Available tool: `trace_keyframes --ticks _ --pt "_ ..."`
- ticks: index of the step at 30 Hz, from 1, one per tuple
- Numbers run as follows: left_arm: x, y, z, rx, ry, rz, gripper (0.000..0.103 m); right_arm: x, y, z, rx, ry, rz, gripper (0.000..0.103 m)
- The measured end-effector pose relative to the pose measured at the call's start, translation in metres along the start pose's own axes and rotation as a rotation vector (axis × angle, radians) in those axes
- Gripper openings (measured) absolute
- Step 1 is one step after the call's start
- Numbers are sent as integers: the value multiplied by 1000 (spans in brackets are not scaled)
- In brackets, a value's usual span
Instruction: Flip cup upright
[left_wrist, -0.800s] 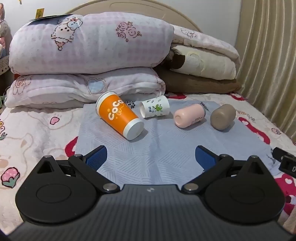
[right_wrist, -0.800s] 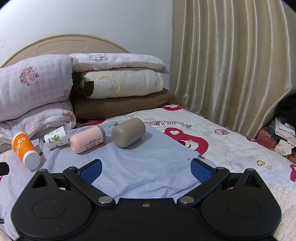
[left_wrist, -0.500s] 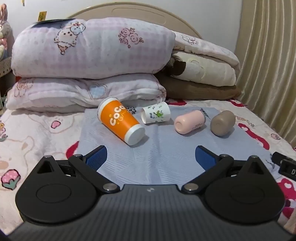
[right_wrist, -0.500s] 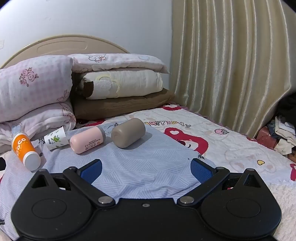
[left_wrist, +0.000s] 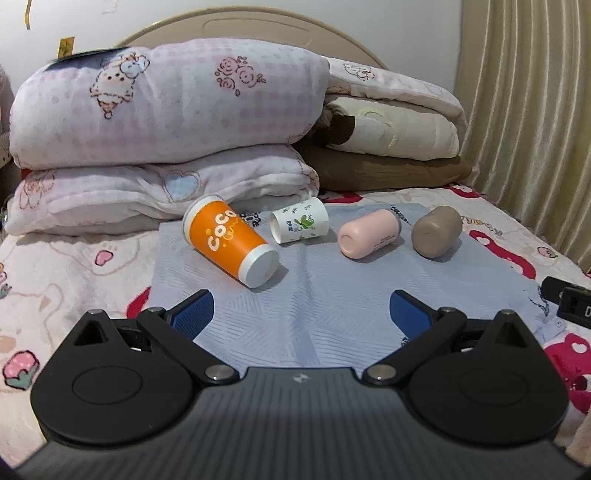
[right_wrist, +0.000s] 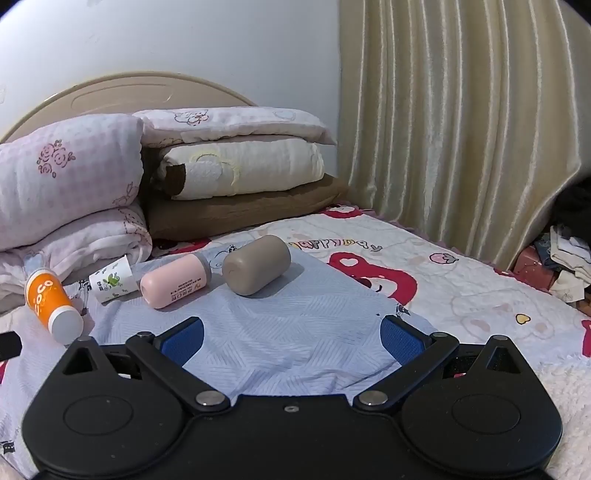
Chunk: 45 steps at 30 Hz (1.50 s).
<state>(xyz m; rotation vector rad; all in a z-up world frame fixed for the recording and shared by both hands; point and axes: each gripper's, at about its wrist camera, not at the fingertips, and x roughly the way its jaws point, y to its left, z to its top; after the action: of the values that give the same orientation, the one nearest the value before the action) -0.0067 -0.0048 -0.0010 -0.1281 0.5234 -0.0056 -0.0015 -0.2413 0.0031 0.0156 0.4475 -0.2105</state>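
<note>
**Four cups on their sides, both tongs wide and empty**

Orange cup (left_wrist: 229, 246) lies on its side at the left of the blue-grey cloth (left_wrist: 325, 317), white base toward the camera, rim toward the pillows. White printed cup (left_wrist: 300, 225) just beside it, also on its side, open mouth facing left. Pink cup (left_wrist: 367, 235) next, then taupe cup (left_wrist: 436, 236), both tipped over, bases toward the camera, near each other but apart. None upright. In the right wrist view the same row: orange cup (right_wrist: 51, 304), white printed cup (right_wrist: 110, 283), pink cup (right_wrist: 176, 281), taupe cup (right_wrist: 257, 264).

Left tongs (left_wrist: 301, 317) spread wide, nothing between, short of the orange cup. Right tongs (right_wrist: 291, 338) spread wide, empty, short of the taupe cup.

Cloth lies on the bed (left_wrist: 55, 273); folded quilts (left_wrist: 166, 107) stacked behind, curtain (right_wrist: 461, 129) on the right.
</note>
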Motion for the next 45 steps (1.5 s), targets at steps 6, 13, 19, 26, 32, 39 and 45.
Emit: trace_keyframes --ticks 6,13,19,26,32,39,45 --pt "3 6 -1 -48 27 -19 103 0 -1 -1 -2 2 1 103" --pt "6 7 0 -64 36 -14 103 1 -2 -1 2 9 0 103" --pt "6 8 0 -65 37 -15 103 2 -2 0 2 15 3 103" --pt "6 10 1 -63 32 -18 103 3 -1 -1 -3 24 0 103" --pt "5 10 1 -67 32 -25 103 3 0 -2 -6 22 0 103" --pt "4 9 0 -68 34 -26 103 4 0 -2 -6 25 -1 103" --pt "4 8 0 -69 34 -24 103 4 1 -2 -12 27 0 103"
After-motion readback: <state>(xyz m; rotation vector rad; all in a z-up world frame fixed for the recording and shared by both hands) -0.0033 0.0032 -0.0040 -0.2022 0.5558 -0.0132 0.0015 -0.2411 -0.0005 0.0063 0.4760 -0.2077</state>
